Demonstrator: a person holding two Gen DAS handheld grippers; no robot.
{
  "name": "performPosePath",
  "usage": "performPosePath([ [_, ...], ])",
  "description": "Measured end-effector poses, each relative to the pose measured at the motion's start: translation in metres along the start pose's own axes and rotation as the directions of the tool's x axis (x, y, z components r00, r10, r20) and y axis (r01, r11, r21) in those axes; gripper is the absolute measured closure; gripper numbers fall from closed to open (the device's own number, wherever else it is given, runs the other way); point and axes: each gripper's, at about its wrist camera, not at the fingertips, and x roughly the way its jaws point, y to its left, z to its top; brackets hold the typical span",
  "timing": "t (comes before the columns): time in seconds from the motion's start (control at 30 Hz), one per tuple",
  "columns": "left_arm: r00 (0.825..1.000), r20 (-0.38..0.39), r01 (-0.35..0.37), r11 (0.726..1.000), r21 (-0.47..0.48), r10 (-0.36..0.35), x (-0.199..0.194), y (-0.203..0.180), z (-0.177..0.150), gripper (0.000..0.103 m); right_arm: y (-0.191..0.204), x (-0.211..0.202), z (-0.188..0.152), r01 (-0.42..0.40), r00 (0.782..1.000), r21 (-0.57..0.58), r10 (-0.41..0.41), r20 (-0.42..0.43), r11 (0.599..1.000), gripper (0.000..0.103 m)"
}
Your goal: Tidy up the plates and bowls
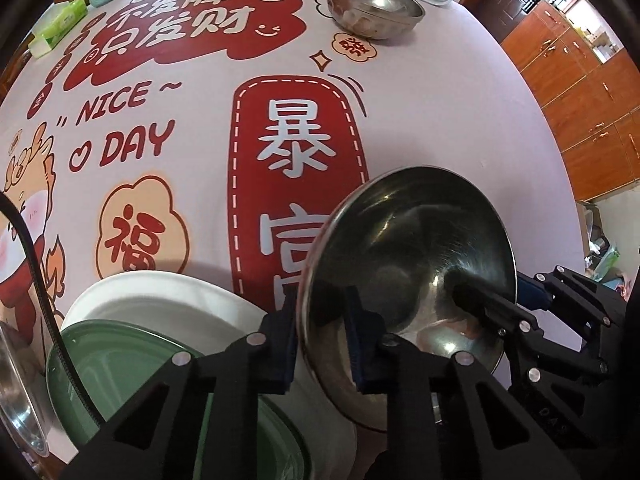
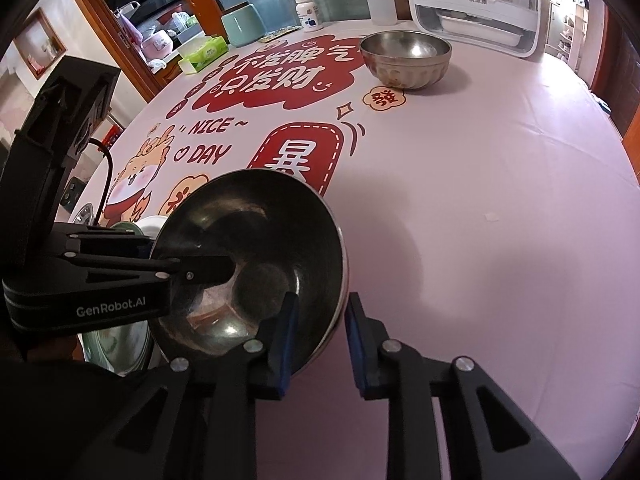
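A dark steel bowl is held tilted above the table, gripped from both sides. My left gripper is shut on its left rim. My right gripper has its jaws around the bowl's right rim with a small gap showing on the outer side. In the left wrist view the right gripper reaches in from the right. A white plate and a green plate lie below left. A second steel bowl sits far across the table, also in the right wrist view.
Another steel dish lies at the far left edge. A dish rack with a metal tray, a squeeze bottle, a pill bottle, a teal canister and a tissue box line the far side.
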Motion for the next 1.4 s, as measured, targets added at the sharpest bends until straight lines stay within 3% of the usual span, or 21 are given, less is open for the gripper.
performPosePath([
  [0.7,0.999,0.048,-0.001,0.999,0.041,-0.001,-0.020,-0.011,-0.014,0.085,-0.001,-0.016,-0.006,0.022,0.999,0.027,-0.023,0.032,0.999,0.091],
  [1.4,0.983,0.182,-0.010,1.000,-0.007,0.011,-0.077,0.011,-0.052,0.085,0.046,-0.045,-0.007,0.018,0.995,-0.103,-0.008,0.095,0.995,0.091],
])
